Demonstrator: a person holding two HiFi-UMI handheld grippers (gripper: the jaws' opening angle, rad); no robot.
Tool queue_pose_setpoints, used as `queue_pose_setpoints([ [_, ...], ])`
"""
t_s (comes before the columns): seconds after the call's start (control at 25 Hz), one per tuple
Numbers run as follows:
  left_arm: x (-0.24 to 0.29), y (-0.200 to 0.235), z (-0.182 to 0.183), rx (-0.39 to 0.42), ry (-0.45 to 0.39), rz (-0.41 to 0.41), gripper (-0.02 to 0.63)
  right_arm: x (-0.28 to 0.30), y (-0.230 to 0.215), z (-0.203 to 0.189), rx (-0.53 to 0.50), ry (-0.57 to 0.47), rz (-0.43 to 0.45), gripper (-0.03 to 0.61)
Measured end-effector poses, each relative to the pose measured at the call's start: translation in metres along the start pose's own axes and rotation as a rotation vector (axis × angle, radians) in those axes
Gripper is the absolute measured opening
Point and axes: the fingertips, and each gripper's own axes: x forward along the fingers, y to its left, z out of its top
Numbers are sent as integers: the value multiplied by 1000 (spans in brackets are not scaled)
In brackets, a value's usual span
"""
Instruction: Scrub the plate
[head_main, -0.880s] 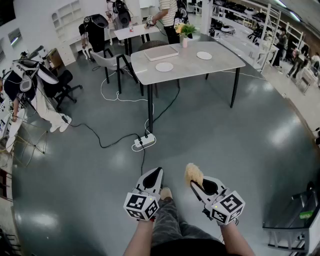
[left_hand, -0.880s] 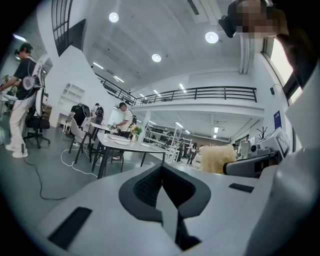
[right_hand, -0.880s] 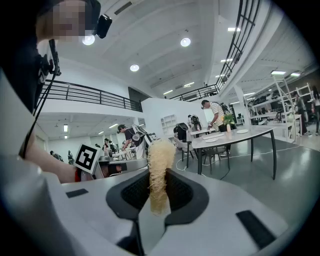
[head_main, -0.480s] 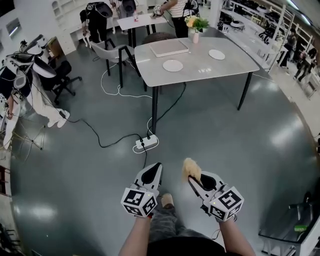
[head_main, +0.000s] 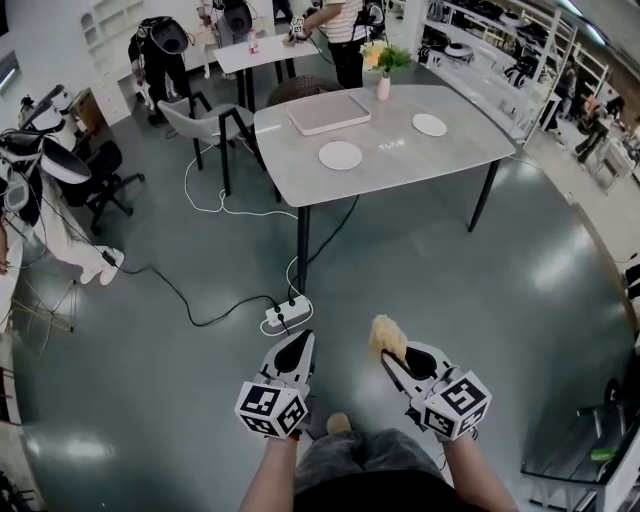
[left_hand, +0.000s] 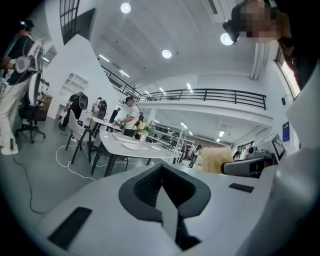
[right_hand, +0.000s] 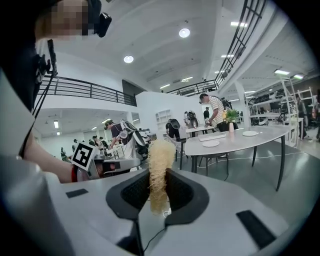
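Far ahead, a round white plate (head_main: 340, 154) lies on the grey table (head_main: 400, 160), with a smaller plate (head_main: 430, 124) behind it; both are also visible as the near plate (right_hand: 211, 143) and small plate (right_hand: 249, 133). The near plate (left_hand: 131, 145) is small in the left gripper view. My right gripper (head_main: 386, 357) is shut on a yellowish fibrous scrubber (head_main: 387, 338), which stands up between the jaws as a tuft (right_hand: 160, 170). My left gripper (head_main: 298, 343) is shut with nothing in it. Both grippers hang low over the floor, well short of the table.
A pale tray (head_main: 328, 113) and a vase with a plant (head_main: 383, 78) also sit on the table. A power strip (head_main: 286, 317) with trailing cables lies on the floor between me and the table. Chairs (head_main: 200, 120) stand at left, a person (head_main: 345, 30) behind, a rack (head_main: 585, 445) at right.
The view has drifted towards the table; the power strip and table legs sit lower in the picture. Both grippers keep their pose, the scrubber still held.
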Motion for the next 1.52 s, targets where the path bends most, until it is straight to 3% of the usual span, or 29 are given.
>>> queue_pose_setpoints([
  [0.24,12,27,6,-33,20,22,14,20,-27,10,43,21,-28,81],
  [0.52,36,70,20,-49,13,64,14,70,-51,27,49,24,11,81],
  [1.16,209,126,82,10,37,-23,14,199,-165,95,-19,33,104,81],
  [1.32,245,130,89,6,30,-49,12,218,-194,102,-15,37,107,81],
  [1.52,268,138,83,-1,80,-43,13,232,-206,103,11,50,144,81],
])
